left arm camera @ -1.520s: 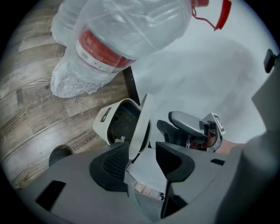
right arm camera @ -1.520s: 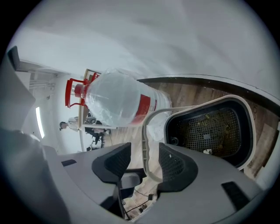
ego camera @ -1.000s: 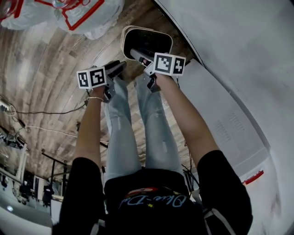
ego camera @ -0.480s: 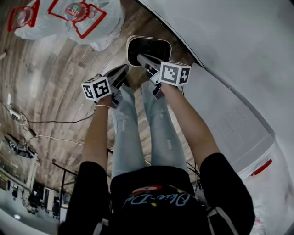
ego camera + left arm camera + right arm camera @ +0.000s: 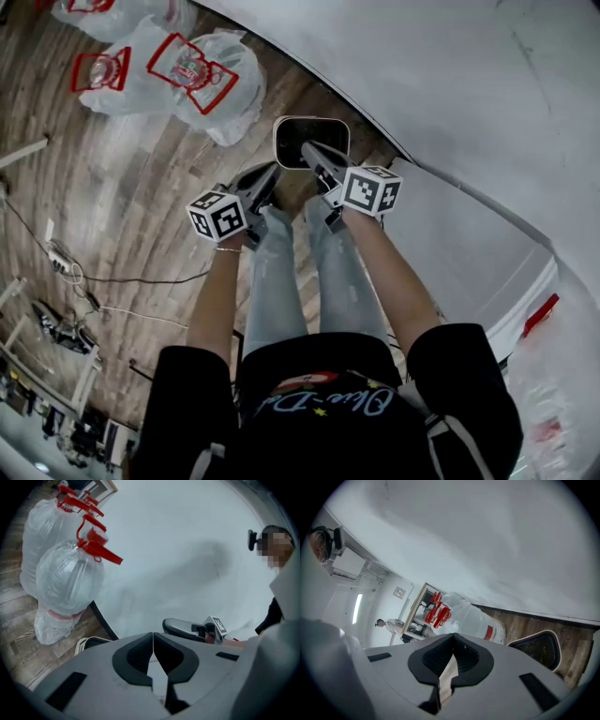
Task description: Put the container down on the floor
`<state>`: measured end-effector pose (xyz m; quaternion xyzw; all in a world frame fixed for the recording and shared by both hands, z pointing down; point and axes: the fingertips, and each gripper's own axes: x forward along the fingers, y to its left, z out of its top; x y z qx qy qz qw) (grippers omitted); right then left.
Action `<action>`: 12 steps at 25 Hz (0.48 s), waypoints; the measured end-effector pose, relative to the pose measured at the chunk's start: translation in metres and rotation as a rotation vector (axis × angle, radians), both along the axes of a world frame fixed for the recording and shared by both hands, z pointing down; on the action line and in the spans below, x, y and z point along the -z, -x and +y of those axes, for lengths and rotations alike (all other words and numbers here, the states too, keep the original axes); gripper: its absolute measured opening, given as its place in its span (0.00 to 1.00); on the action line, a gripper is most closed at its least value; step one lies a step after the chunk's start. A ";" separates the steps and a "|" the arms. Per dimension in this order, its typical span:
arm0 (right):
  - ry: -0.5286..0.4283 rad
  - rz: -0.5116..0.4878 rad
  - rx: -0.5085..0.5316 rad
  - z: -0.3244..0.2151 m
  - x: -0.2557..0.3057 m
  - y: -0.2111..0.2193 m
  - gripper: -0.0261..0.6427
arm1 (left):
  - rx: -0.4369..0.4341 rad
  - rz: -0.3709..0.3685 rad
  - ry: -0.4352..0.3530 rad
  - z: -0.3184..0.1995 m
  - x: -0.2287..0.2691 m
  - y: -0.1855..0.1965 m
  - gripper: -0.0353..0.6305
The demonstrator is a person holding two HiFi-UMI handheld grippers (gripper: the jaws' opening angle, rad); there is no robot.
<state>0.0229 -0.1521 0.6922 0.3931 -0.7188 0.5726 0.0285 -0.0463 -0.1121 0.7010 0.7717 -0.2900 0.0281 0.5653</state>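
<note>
Container (image 5: 312, 119) stands upright on floor (image 5: 141, 178), close to wall (image 5: 450, 75), held by neither gripper. Left gripper (image 5: 153, 635) and right gripper (image 5: 453, 637) are above it, jaws pressed together, nothing between. Judgement: placement looks complete; keep tips clear of its rim.

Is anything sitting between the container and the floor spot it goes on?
Nothing visible does. The container already rests on the wooden floor by the wall; the left gripper and right gripper are shut, empty, above it.
</note>
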 end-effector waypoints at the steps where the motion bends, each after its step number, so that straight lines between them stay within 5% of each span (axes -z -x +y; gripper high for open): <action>1: -0.022 0.010 -0.005 -0.001 0.012 -0.002 0.04 | 0.004 0.001 -0.014 -0.002 0.010 0.000 0.06; 12: -0.218 0.105 -0.066 0.004 0.139 -0.027 0.04 | 0.014 -0.092 -0.191 -0.007 0.133 0.008 0.06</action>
